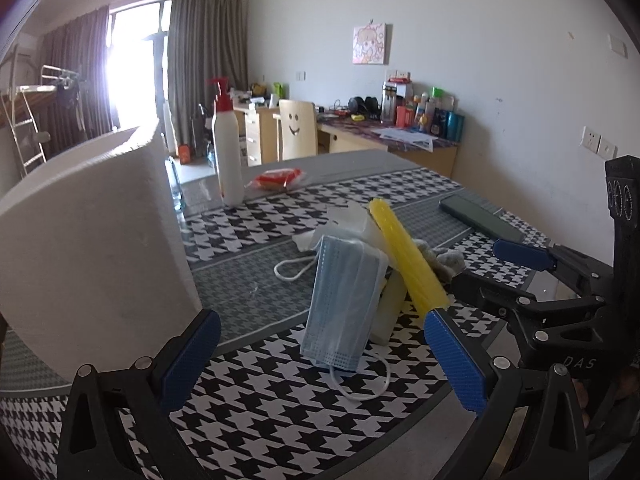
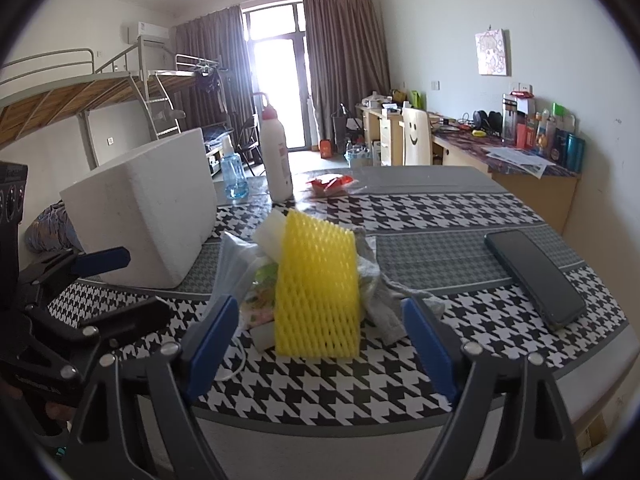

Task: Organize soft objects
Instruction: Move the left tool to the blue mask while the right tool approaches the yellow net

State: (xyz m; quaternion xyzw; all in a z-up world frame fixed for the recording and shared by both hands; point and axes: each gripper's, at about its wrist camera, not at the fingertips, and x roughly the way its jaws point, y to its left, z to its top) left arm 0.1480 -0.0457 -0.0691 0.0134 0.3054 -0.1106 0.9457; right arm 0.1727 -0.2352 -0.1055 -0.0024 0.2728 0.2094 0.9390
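A pile of soft objects lies on the houndstooth table. A blue face mask (image 1: 344,300) leans at its front, a yellow foam net sleeve (image 1: 406,256) (image 2: 316,284) slants over it, with white foam pieces (image 1: 390,300), a clear plastic bag (image 2: 236,264) and a grey cloth (image 2: 384,300). A white foam box (image 1: 92,248) (image 2: 148,208) stands to the left. My left gripper (image 1: 322,344) is open just before the mask. My right gripper (image 2: 320,336) is open just before the yellow sleeve, and shows at the right of the left wrist view (image 1: 500,268).
A dark phone (image 2: 536,276) (image 1: 480,220) lies on the table to the right. A white pump bottle (image 1: 228,160) (image 2: 276,160), a blue spray bottle (image 2: 234,172) and a red packet (image 1: 276,179) (image 2: 330,184) stand at the far side. Desks and a chair stand behind.
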